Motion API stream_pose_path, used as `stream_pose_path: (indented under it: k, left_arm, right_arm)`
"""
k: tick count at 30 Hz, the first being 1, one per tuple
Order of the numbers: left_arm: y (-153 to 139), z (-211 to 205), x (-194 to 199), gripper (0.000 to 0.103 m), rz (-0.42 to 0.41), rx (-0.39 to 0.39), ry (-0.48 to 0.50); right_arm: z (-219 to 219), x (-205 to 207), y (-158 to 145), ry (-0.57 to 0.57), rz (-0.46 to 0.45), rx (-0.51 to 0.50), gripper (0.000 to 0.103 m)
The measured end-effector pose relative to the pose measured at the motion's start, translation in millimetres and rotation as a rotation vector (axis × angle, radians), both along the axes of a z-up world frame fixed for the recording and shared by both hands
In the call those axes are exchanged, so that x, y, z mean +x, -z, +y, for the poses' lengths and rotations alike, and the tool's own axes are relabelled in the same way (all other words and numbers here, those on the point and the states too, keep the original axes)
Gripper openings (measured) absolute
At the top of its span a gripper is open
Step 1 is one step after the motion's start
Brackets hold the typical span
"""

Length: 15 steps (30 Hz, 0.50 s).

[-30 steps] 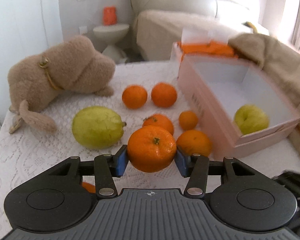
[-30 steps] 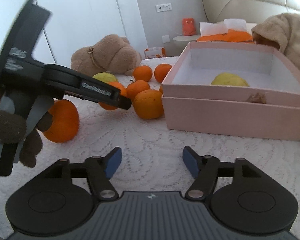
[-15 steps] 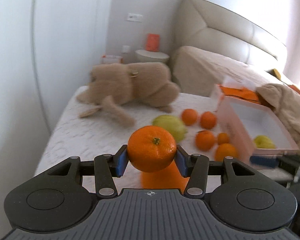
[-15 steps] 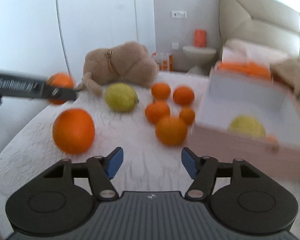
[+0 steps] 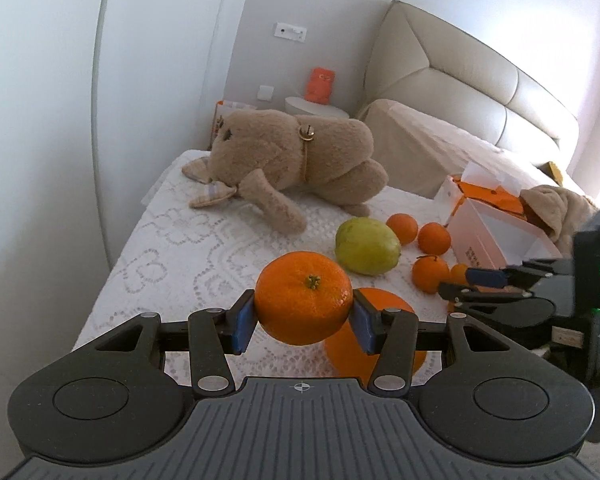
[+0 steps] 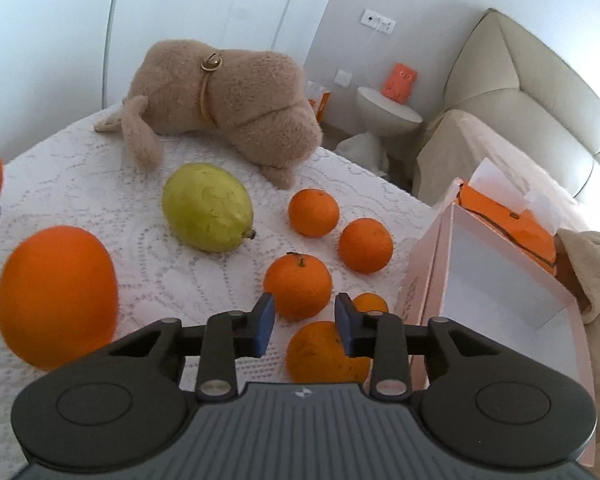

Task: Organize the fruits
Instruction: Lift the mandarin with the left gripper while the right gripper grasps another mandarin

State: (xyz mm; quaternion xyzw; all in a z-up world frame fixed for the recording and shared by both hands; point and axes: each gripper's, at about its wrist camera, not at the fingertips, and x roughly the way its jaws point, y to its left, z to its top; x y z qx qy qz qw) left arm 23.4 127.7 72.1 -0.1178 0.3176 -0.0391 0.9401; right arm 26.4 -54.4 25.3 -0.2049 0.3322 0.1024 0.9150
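Swung leftward, left gripper [image 5: 303,317] clamps round dimpled mandarin [image 5: 304,297]; right gripper [image 6: 304,322] jaws closing empty.

Both cameras sit just behind their own fingers and look forward and down across the lace-covered surface [image 5: 172,256]. The left view faces the plush toy [image 5: 300,160] from farther back. The right view, nearer the plush toy [image 6: 228,92], looks over the fruit in front of it. Both share the toy, the green fruit [image 5: 367,245] [image 6: 208,207] before it and the box [image 5: 496,236] [image 6: 432,276] right of it.
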Motion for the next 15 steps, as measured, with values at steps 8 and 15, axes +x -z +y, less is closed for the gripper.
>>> stream_pose_path:
  k: [8,15]
  left_arm:
    - [-2.3,-3.8,-6.1,0.055,-0.018,-0.035,0.015]
    - [1.1,-6.4,-6.7,0.055,-0.004,-0.035,0.012]
  right_arm:
    - [-37.8,-76.5,-18.0,-0.139,0.085,0.261,0.033]
    - [-56.0,-89.5,1.7,-0.066,0.012,0.262,0.055]
